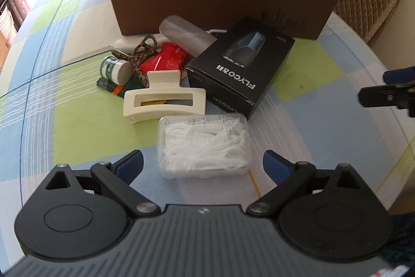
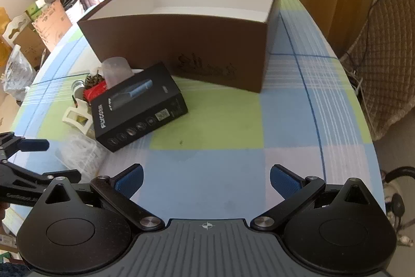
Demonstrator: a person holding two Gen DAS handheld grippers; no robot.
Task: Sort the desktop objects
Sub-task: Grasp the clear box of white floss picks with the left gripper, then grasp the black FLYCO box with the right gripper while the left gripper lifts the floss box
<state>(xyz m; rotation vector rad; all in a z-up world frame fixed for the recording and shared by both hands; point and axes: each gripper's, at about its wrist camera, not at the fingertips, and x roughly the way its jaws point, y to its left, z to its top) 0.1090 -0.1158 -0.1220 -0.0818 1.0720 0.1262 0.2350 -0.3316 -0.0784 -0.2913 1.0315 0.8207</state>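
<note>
Clear plastic case of white floss picks [image 1: 205, 144] on checked surface [image 1: 77, 136], just ahead of left tongs [image 1: 203, 164], spread wide, empty, likely lined up for pickup; right tongs [image 2: 206, 178] wide, empty, over bare cloth; open brown cardboard box [image 2: 181, 43] behind clutter, white interior visible only from right wrist; floss detail only from left.

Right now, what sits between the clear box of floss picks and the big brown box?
In the left wrist view, the cream hair clip and black FLYCO box lie between the floss pick box and the brown box.
</note>
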